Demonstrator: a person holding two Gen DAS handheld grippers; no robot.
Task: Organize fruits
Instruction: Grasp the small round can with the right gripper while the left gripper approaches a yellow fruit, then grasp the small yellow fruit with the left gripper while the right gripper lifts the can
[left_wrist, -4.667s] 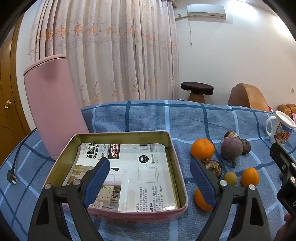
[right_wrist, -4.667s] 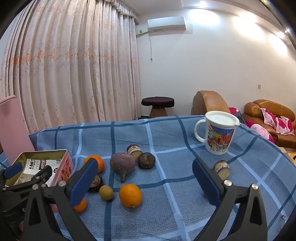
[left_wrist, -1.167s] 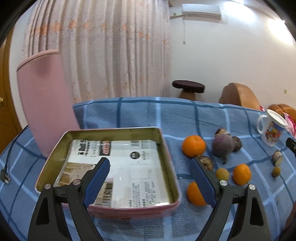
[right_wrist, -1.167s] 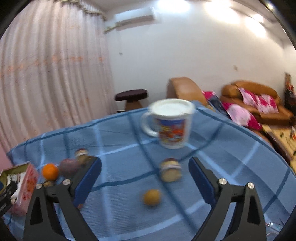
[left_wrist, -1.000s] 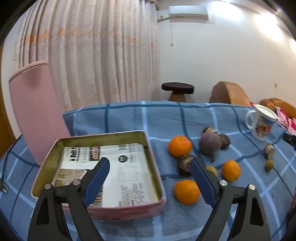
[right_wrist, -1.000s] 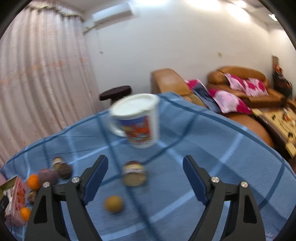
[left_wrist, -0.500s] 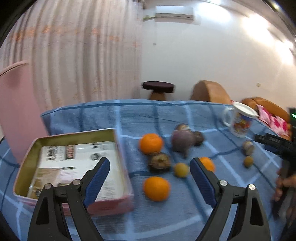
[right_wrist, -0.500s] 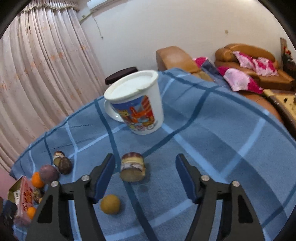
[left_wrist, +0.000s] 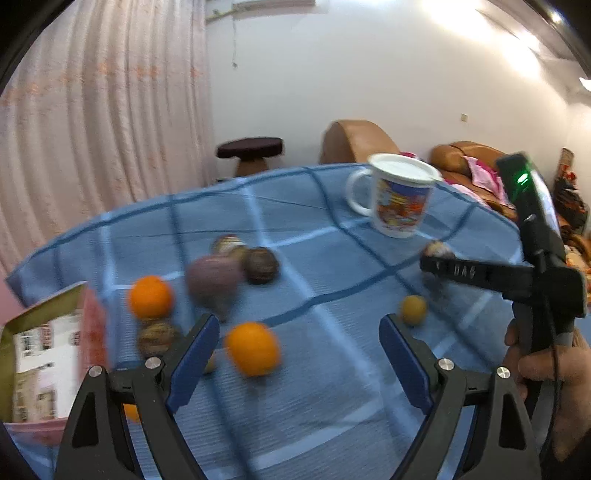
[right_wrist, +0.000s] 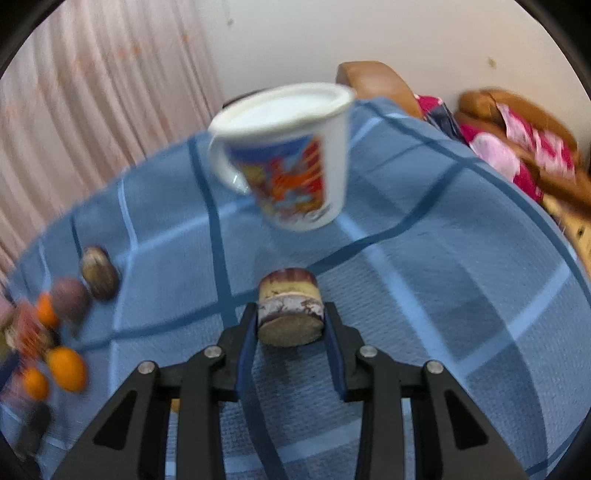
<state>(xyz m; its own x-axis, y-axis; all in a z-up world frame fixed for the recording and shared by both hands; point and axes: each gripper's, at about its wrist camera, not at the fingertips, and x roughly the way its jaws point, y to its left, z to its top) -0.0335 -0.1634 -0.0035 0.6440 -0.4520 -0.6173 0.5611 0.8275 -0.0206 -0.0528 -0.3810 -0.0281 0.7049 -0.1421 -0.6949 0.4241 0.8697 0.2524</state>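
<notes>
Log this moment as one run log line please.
right gripper: jaws just closing, shut on cut fruit piece | left gripper: open, empty, above orange | mug: upright

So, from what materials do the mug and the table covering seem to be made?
The mug looks like glazed ceramic or perhaps plastic: a smooth, glossy white body with a printed colour picture and a white lid. The blur leaves it open. The table covering seems to be woven cloth, matte blue with a check of lighter and darker stripes; a fine ribbed texture shows near the camera.
</notes>
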